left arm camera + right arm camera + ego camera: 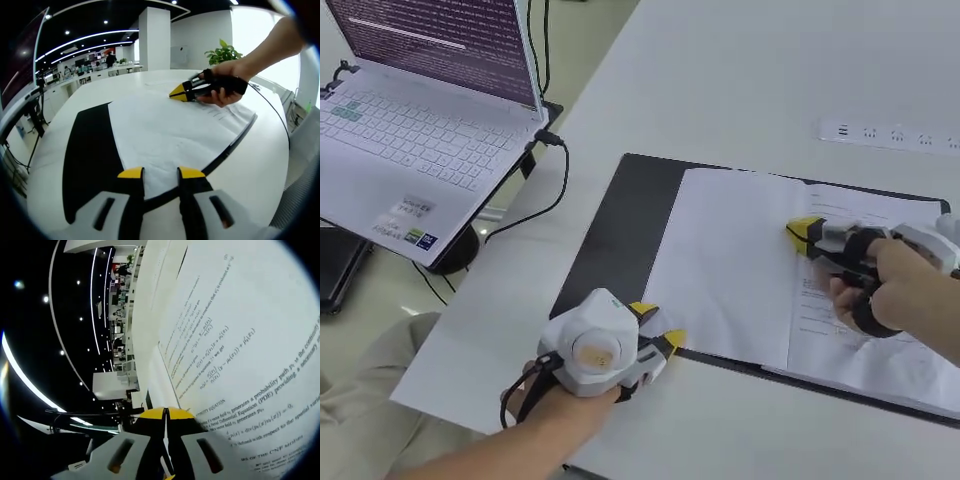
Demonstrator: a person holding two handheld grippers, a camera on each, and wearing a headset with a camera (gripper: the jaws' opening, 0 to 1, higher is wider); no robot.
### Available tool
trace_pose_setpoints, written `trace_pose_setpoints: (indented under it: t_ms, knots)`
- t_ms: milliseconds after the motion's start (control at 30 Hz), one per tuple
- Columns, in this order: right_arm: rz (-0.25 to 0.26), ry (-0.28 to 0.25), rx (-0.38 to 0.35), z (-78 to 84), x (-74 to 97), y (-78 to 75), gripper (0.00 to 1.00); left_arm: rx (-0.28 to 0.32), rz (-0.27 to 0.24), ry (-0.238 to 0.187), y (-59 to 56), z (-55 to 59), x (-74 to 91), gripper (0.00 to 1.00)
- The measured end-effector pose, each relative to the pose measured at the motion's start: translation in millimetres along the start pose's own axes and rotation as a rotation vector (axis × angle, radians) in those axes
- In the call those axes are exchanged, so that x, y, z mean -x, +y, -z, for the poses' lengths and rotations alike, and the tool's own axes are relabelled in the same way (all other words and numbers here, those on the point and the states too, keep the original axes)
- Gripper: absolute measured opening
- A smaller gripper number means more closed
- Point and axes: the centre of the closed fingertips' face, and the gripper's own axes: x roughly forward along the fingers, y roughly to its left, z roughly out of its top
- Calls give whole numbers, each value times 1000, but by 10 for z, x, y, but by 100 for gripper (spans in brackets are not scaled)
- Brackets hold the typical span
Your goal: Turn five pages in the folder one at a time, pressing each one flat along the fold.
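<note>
From the head view the folder (pixel 610 230) lies open on the white bench (pixel 740 70). Its inside cover is matte black, and a flat, smooth blank white page (pixel 730 260) lies over it. This view also takes in a white laptop (pixel 420 130) at the bench's far left with its screen lit, a black cable (pixel 555 185) curling from it, and a long white power strip (pixel 890 135) beyond the folder. The left claw (pixel 658 325), in a rounded white shell with yellow tips, sits at the folder's near edge. The right claw (pixel 802 233) points at the fold, held by a hand (pixel 895 290) in black straps.

The left gripper view looks low across the page. Its own jaws stand a narrow gap apart on either side of the folder's thin black edge, and whether they touch it I cannot tell. Across the page the other claw's yellow tips are pressed together on the paper. A leafy plant (pixel 223 52) stands behind.

The right gripper view shows the printed sheet (pixel 240 340) close up, with lines of small black text and equations. Its jaws are closed tip to tip, with no gap between them.
</note>
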Motion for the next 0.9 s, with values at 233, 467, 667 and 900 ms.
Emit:
trace_pose_setpoints:
  t_ms: [233, 467, 667, 900]
  knots:
    - [9, 42, 7, 180, 107, -43, 0, -3, 1, 2, -1, 9, 7, 25]
    - [0, 81, 7, 371, 193, -90, 0, -6, 1, 2, 13, 26, 14, 25]
    - [8, 105, 9, 515, 292, -163, 0, -9, 0, 6, 23, 35, 21, 25]
    - [13, 131, 10, 637, 399, -226, 0, -11, -1, 9, 21, 37, 28, 25]
